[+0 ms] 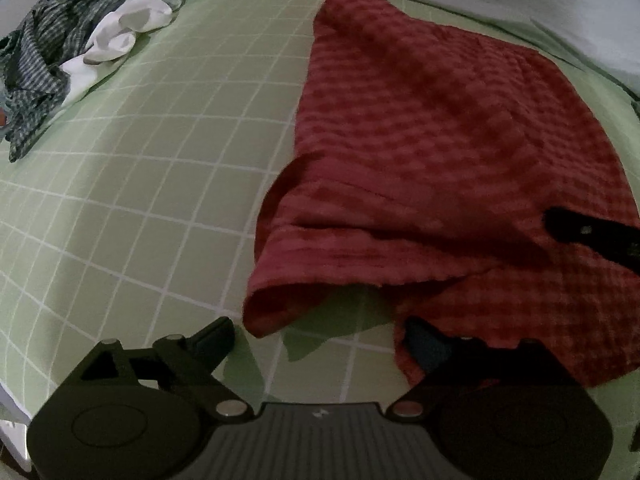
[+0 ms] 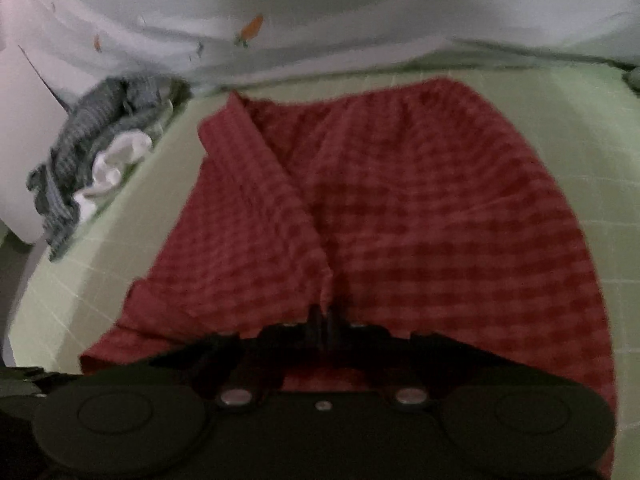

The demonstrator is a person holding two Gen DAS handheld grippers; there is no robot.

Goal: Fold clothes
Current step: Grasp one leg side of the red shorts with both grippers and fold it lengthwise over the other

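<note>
A green sheet [image 1: 140, 168] with a white grid is spread over a bed, with pale bedding [image 2: 320, 20] banked behind it. A red checked cloth [image 1: 440, 140] lies on the sheet, toward the right in the left wrist view, one side already turned over onto the rest so that a diagonal fold runs down it. Its near edge is lifted off the sheet, a shadowed gap showing beneath. The right gripper [image 2: 325, 320] is pressed together on that near edge at the foot of the fold, probably so the doubled layer can be carried or pulled taut. The left gripper [image 1: 320, 336] is spread wide just before the near hem and holds nothing; its right finger overlaps a hanging corner of the cloth, though whether it touches cannot be told. It seems placed to take the second corner. A striped garment [image 1: 52, 40] and a white one [image 1: 128, 28] wait in a heap at the far left. The right wrist view is blurred, the pinch itself is dark, and the cloth's right side is cut off in the left view.
</note>
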